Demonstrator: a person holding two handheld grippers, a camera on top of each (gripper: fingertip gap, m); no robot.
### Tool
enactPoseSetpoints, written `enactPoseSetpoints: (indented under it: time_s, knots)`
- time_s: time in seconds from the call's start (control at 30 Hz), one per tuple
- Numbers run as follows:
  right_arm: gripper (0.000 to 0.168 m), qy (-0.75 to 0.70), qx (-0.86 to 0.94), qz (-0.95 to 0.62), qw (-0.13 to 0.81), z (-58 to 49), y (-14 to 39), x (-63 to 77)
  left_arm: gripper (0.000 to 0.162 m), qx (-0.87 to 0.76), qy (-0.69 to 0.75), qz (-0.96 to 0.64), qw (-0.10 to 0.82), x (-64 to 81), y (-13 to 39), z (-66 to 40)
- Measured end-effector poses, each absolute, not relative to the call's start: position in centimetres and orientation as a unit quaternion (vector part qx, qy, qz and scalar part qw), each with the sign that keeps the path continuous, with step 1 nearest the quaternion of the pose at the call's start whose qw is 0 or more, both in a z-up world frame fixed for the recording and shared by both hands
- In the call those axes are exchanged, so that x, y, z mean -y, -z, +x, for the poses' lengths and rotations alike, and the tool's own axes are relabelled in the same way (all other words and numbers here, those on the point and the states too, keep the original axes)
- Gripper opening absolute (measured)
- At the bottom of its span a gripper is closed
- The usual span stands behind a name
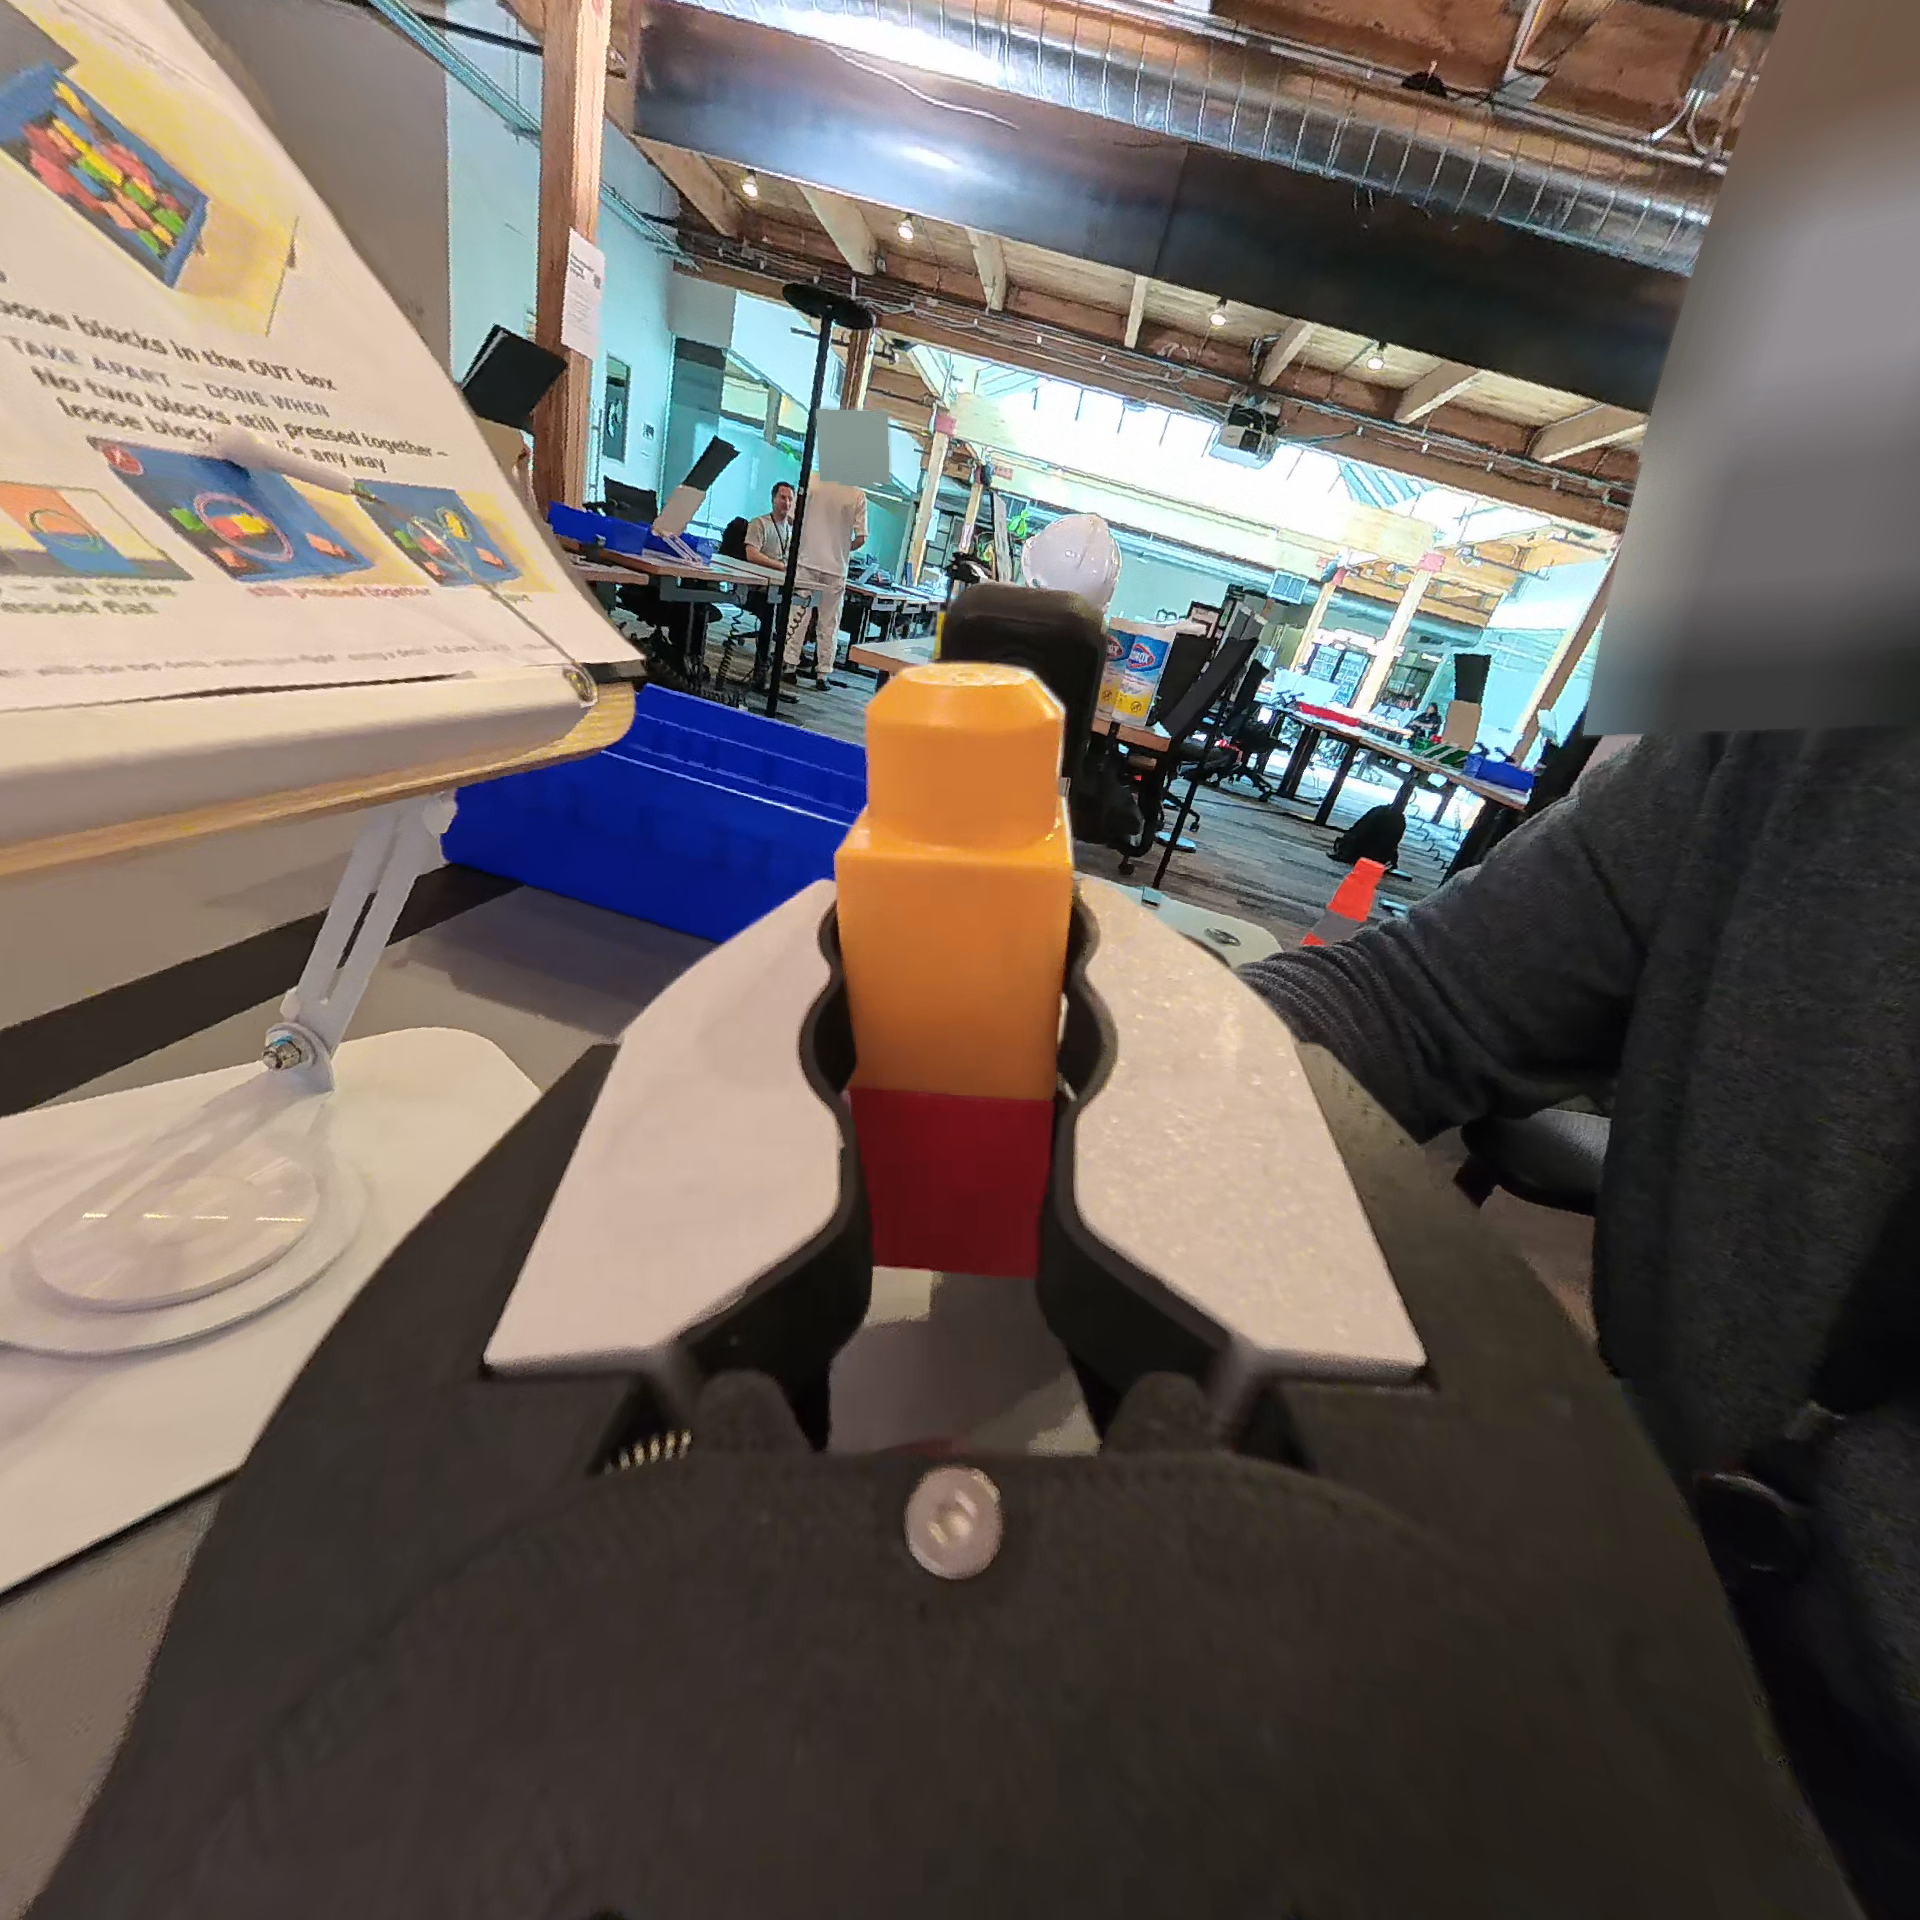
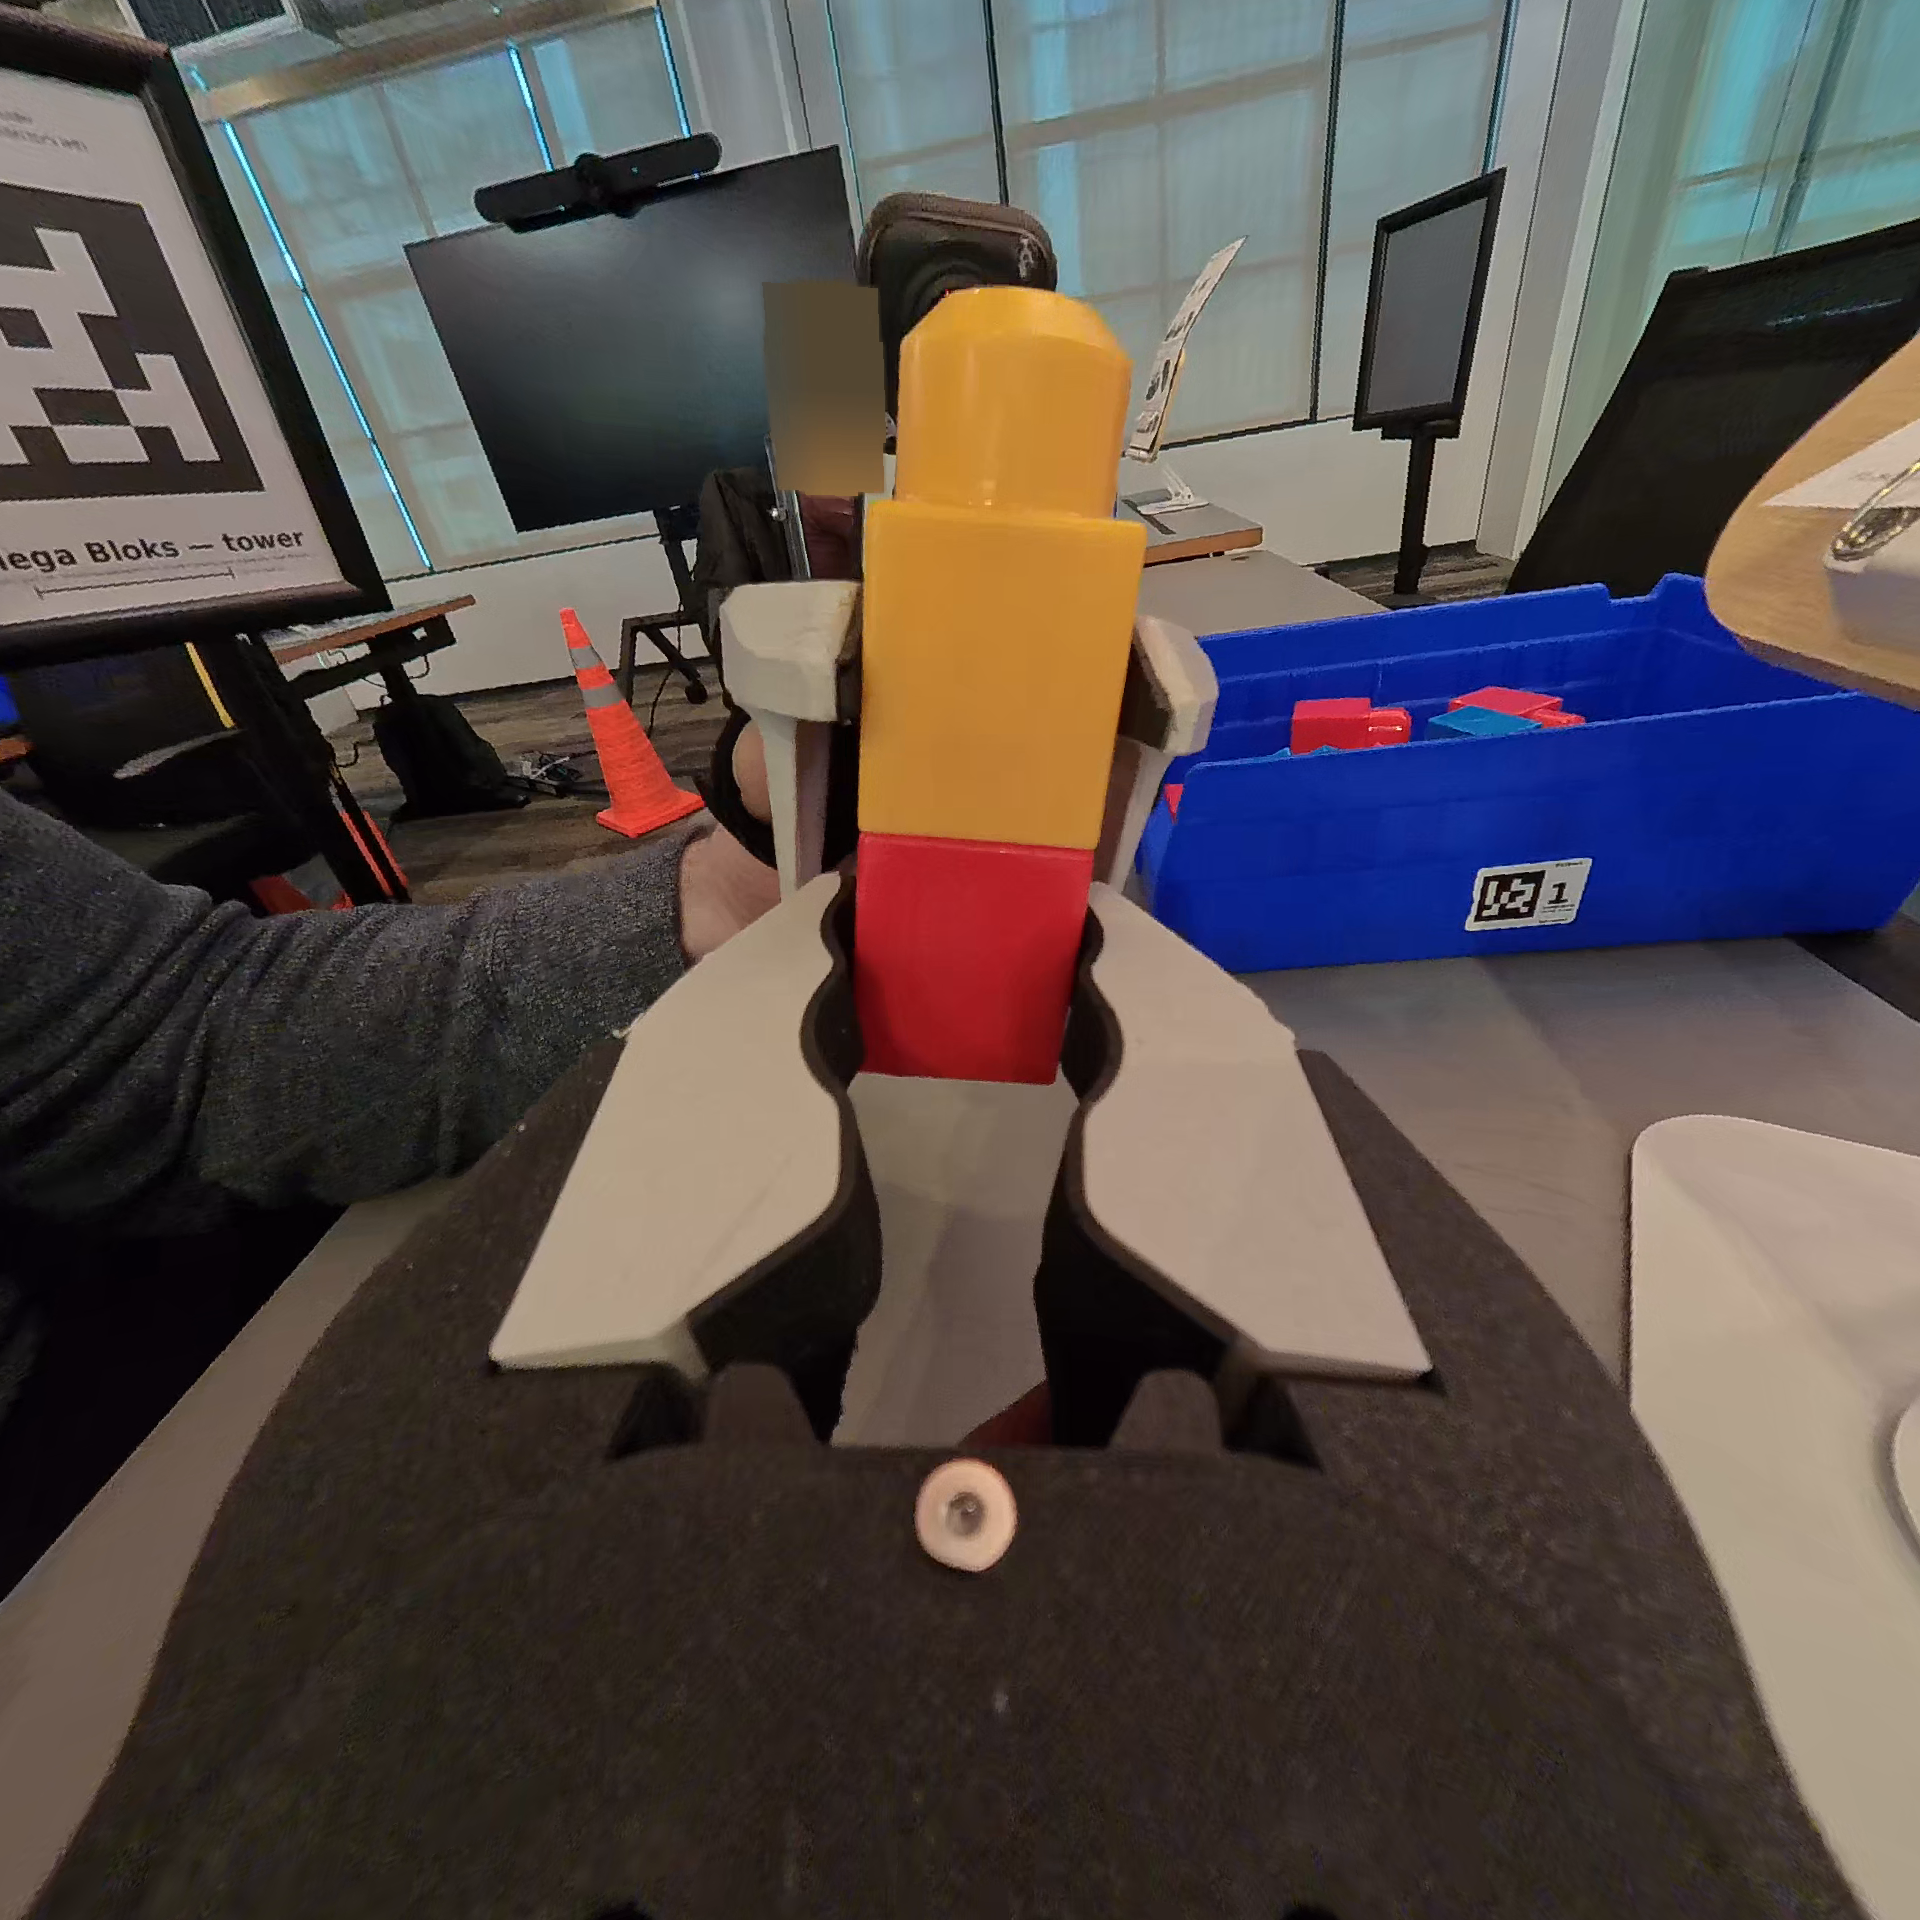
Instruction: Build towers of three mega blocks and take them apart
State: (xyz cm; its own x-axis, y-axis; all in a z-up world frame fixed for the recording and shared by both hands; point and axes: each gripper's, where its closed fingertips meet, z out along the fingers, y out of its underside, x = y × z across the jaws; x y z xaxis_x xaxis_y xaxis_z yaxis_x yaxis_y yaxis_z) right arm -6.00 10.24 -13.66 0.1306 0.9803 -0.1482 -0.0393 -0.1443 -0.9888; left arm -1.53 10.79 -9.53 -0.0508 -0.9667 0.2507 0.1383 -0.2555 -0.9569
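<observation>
So that the stack could be pulled apart, the left gripper (image 1: pixel 951 997) clamped the yellow block (image 1: pixel 954 966) and the right gripper (image 2: pixel 961 977) clamped the red block (image 2: pixel 961 956).

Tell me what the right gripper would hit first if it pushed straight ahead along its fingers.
The right gripper is shut on the red block. Pushed straight on, the stack would probably meet the left gripper, which clamps the orange block just above. Depth beyond that is unclear.

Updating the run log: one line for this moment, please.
left gripper: shut on orange block | right gripper: shut on red block | blocks joined, held above table | blue bin behind
</observation>
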Motion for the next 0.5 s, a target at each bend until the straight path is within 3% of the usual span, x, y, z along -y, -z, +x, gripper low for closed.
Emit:
enactPoseSetpoints:
  time_s: [0.07,0.13,0.23,0.4,0.5]
  knots:
    - [0.036,-0.512,0.414,-0.558,0.505,-5.8,13.7,-10.4,0.039,-0.401,0.591,-0.522,0.467,-11.3,9.6,-1.9]
    - [0.036,-0.507,0.410,-0.560,0.511,-5.4,13.9,-10.9,0.050,-0.397,0.568,-0.532,0.487,-11.9,9.2,-3.2]
    - [0.036,-0.508,0.400,-0.567,0.510,-4.9,14.7,-11.6,0.050,-0.398,0.484,-0.565,0.536,-13.7,8.2,-7.0]
    - [0.036,-0.497,0.405,-0.576,0.507,-5.0,15.9,-11.8,0.039,-0.374,0.287,-0.671,0.573,-21.0,8.2,-16.0]
    - [0.036,-0.495,0.404,-0.583,0.502,-4.9,16.5,-12.0,0.030,-0.370,0.187,-0.729,0.544,-26.2,10.0,-21.3]
